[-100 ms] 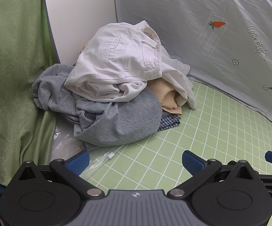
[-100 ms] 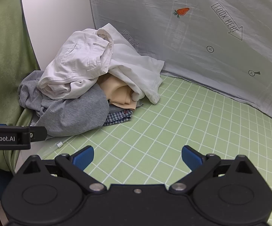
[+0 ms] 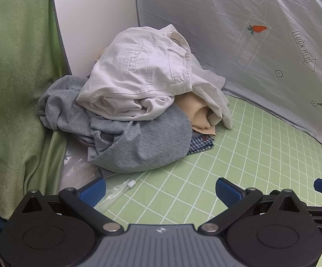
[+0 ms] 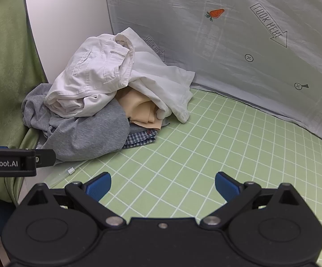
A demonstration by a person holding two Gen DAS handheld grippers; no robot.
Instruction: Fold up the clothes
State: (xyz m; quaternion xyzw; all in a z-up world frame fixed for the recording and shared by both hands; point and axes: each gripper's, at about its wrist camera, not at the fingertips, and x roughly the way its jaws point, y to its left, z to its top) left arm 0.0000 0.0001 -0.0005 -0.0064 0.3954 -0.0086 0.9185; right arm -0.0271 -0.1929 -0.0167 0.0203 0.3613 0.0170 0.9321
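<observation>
While both grippers hang with fingers spread wide and empty, the left gripper (image 3: 159, 188) and right gripper (image 4: 163, 183) face the heap ahead; white trousers (image 3: 143, 71) top it, so pinch one free hem, clear of the grey sweatshirt (image 3: 147, 146) underneath.

Looked along the right gripper (image 4: 163, 183), blue pads spread wide over bare green checked cloth (image 4: 227, 146). Ahead lay a heap: white trousers (image 4: 91, 77) topmost, grey sweatshirt (image 4: 89, 133), beige garment (image 4: 136, 106), possibly a plaid shirt (image 4: 140, 138) underneath.
</observation>
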